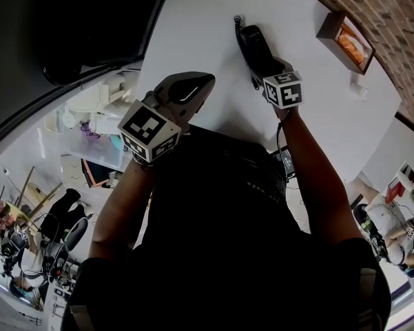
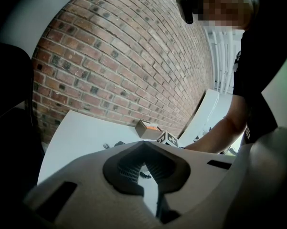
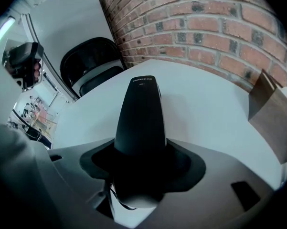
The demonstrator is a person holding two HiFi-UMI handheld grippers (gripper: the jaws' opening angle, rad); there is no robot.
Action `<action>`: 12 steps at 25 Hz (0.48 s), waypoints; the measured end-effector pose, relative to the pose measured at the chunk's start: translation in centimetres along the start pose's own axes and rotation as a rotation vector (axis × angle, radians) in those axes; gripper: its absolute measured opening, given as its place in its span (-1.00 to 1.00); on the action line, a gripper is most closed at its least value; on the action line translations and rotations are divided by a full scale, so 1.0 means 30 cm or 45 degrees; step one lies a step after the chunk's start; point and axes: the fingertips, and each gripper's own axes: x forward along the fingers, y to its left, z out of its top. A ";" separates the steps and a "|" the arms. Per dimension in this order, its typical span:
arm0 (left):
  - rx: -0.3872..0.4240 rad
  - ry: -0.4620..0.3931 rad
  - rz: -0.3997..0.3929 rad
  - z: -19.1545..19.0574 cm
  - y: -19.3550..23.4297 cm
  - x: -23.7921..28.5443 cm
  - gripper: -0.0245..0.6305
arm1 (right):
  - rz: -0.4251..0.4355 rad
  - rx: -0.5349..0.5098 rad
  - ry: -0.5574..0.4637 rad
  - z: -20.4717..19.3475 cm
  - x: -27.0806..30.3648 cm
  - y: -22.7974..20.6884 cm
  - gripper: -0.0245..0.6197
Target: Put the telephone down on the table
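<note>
There are 2 tools, 1 black telephone handset and 1 cardboard box. The right tool (image 1: 267, 71) is clenched on the telephone handset (image 1: 252, 43), which juts forward past its jaws over the middle of the white counter (image 1: 193, 19). The left tool (image 1: 193, 88), jaws together on nothing, hangs over the counter's near edge. The cardboard box (image 1: 344, 40) sits by the counter's right edge.

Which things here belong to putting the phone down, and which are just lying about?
In the job: phone, gripped in the right gripper; table, where it goes.
Lying about: box on the table; chair by the table; left gripper, shut and empty.
</note>
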 end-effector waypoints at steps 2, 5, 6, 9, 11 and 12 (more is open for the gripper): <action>0.001 -0.004 -0.001 0.001 -0.004 0.002 -0.90 | -0.019 -0.034 0.019 -0.003 0.002 0.001 -0.07; 0.008 -0.007 -0.003 0.002 -0.014 0.003 -0.90 | -0.025 -0.036 0.020 -0.005 -0.001 0.000 -0.07; 0.009 -0.006 -0.005 0.001 -0.015 0.002 -0.90 | -0.028 -0.038 0.019 -0.006 -0.001 0.000 -0.07; -0.013 -0.019 -0.012 0.000 -0.016 -0.006 -0.90 | -0.049 -0.040 0.013 -0.005 0.003 0.003 -0.07; -0.033 -0.041 -0.018 0.006 -0.019 -0.009 -0.90 | -0.066 -0.041 0.004 -0.004 0.008 0.007 -0.07; -0.031 -0.046 -0.020 0.009 -0.023 -0.008 -0.90 | -0.073 -0.044 0.001 -0.004 0.010 0.009 -0.07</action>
